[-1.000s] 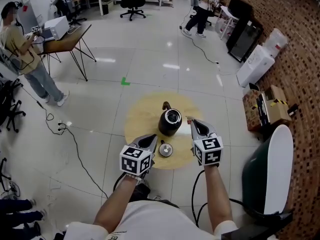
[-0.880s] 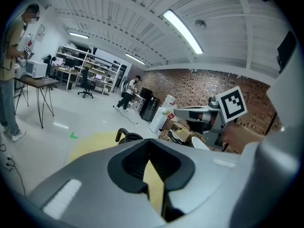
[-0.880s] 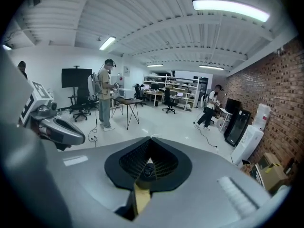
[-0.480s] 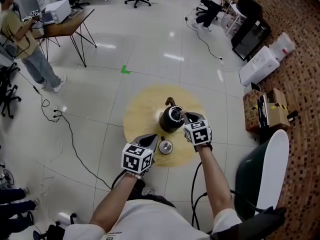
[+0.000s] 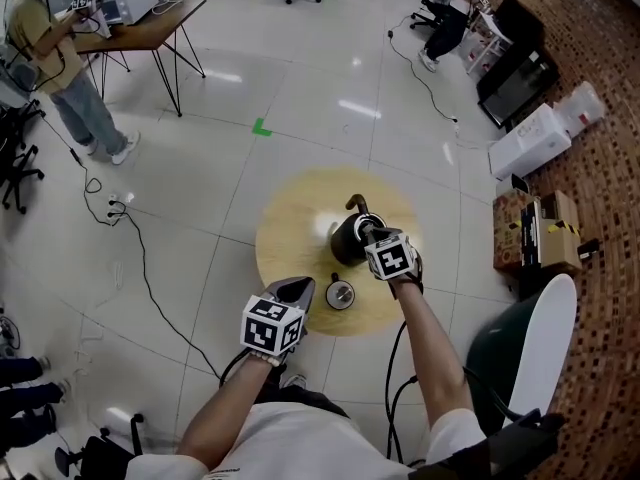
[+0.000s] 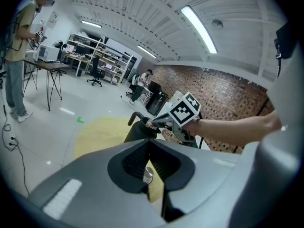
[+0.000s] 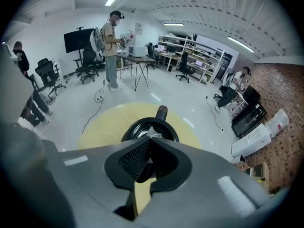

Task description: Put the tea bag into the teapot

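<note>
A black teapot (image 5: 347,240) stands lidless on a round yellow table (image 5: 300,238). Its lid (image 5: 340,294) lies on the table in front of it. My right gripper (image 5: 364,224) hovers over the teapot's mouth, shut on the tea bag. In the right gripper view the small white tea bag (image 7: 153,137) shows at the tips of the right gripper (image 7: 151,141), directly above the open teapot (image 7: 129,131). My left gripper (image 5: 297,288) stays at the table's near left edge, jaws together and holding nothing. In the left gripper view the left gripper (image 6: 149,140) points at the teapot (image 6: 135,133).
A person (image 5: 60,58) stands by a desk (image 5: 150,28) at the far left. Cables (image 5: 140,258) trail over the tiled floor. A green chair (image 5: 520,358) is at my right. Boxes (image 5: 540,230) line the brick wall; another person (image 5: 445,13) is at the back.
My right gripper has moved from the teapot's right side to over its mouth, still shut. The left gripper has stayed near the table's edge. My head view has shifted slightly.
</note>
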Demonstrator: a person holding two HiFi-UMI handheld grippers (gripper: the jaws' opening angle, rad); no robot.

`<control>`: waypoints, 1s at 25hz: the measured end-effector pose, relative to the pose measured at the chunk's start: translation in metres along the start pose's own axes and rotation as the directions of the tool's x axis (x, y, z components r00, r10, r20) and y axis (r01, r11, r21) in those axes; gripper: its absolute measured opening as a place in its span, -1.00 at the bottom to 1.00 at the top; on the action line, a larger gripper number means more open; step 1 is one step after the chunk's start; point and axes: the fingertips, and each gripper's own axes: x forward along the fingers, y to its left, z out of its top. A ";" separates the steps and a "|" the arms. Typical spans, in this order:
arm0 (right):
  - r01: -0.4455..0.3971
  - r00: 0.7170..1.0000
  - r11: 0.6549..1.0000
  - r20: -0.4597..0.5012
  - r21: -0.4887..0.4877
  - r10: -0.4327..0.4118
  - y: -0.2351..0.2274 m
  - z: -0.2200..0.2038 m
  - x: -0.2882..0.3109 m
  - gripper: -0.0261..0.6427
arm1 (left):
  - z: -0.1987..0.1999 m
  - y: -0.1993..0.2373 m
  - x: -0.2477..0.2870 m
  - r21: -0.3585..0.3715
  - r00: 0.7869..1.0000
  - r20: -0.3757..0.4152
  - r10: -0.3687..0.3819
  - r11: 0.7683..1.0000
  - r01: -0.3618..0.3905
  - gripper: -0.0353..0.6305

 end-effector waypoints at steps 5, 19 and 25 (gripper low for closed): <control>-0.014 0.998 1.000 -0.054 -0.027 0.012 0.007 -0.003 0.011 -0.79 | -0.002 0.012 -0.003 -0.011 1.000 -0.001 0.010 1.000 -0.010 -0.86; -0.036 0.930 0.962 0.361 0.271 -0.067 0.007 -0.017 -0.117 -0.92 | -0.006 0.002 -0.010 0.041 0.999 0.031 0.013 0.999 -0.014 -0.86; -0.233 0.839 0.855 0.541 0.463 -0.064 0.028 -0.071 -0.194 -0.92 | -0.015 -0.041 -0.030 0.100 0.997 0.071 0.022 0.995 -0.029 -0.86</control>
